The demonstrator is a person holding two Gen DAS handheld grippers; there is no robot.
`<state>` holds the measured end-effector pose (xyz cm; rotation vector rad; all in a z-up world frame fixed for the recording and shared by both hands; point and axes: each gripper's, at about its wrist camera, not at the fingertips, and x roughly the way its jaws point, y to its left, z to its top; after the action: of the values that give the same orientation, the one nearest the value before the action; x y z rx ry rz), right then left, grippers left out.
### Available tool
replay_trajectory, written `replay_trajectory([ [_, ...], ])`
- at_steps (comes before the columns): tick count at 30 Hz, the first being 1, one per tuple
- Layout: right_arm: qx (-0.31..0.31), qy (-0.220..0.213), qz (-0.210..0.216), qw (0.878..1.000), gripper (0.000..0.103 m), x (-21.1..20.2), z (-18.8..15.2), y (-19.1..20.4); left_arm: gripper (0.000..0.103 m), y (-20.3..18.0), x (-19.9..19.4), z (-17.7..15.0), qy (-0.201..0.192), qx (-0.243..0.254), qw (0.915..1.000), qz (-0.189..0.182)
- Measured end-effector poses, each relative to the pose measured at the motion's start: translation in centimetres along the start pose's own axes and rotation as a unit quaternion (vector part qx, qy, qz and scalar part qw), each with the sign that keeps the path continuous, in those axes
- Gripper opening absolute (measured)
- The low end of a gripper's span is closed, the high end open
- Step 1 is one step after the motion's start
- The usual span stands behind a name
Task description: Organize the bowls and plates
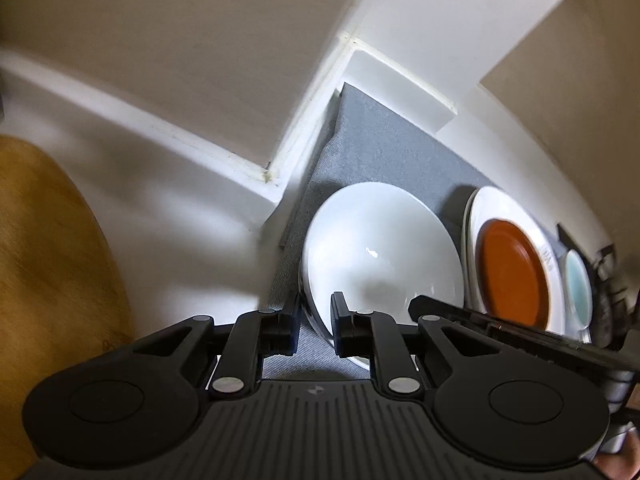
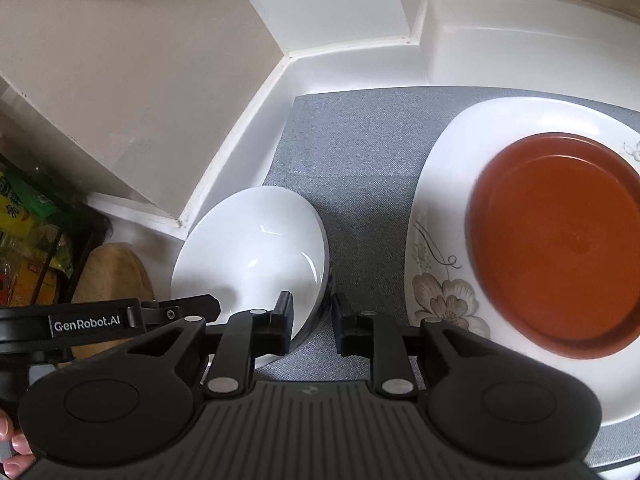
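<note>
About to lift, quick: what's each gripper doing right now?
Left gripper: shut on the white bowl, at its rim.
Right gripper: astride the same rim; whether it presses cannot be told.

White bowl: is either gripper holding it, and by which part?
Both jaws straddle the white bowl at its near rim, one finger inside, one outside. The left gripper is clamped on it; the right gripper shows a gap, so its hold is unclear.

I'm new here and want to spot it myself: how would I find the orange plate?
Find the grey mat in the white counter corner. On its right lies a big white flowered plate, with a white bowl to its left. The orange plate sits on the flowered one, the only orange dish.
</note>
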<state>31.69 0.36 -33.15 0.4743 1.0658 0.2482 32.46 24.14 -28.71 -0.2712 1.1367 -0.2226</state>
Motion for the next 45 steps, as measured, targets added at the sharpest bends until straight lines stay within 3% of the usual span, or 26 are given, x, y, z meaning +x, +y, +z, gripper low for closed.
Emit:
replay_trajectory([
  [3, 0.015, 0.006, 0.009, 1.000, 0.021, -0.5, -0.4, -0.5, 0.017, -0.9, -0.5, 0.0, 0.000, -0.007, 0.9999, 0.014],
  [12, 0.003, -0.032, 0.063, 0.997, 0.023, -6.8, 0.2, -1.7, 0.016, -6.5, -4.4, -0.8, -0.024, -0.009, 0.9986, 0.046],
  [21, 0.015, -0.088, 0.064, 0.994, 0.024, -14.5, 1.4, -8.4, 0.016, -16.4, -4.8, -1.6, -0.022, 0.015, 0.9987, 0.043],
  [29, 0.061, -0.137, 0.034, 0.988, 0.025, -20.4, 1.3, -18.3, 0.016, -28.2, -1.1, -0.6, -0.007, 0.065, 0.9976, 0.021],
  [34, 0.079, -0.159, -0.001, 0.984, 0.026, -22.5, 2.0, -23.4, 0.016, -33.4, 2.9, 0.0, 0.029, 0.099, 0.9946, 0.007],
  [40, 0.100, -0.158, -0.028, 0.982, 0.026, -22.4, 2.3, -27.5, 0.016, -37.2, 7.3, -0.2, 0.061, 0.126, 0.9897, 0.027],
  [45, 0.110, -0.147, -0.020, 0.983, 0.026, -21.4, 2.2, -29.5, 0.016, -37.5, 9.5, -0.3, 0.077, 0.127, 0.9889, 0.013],
])
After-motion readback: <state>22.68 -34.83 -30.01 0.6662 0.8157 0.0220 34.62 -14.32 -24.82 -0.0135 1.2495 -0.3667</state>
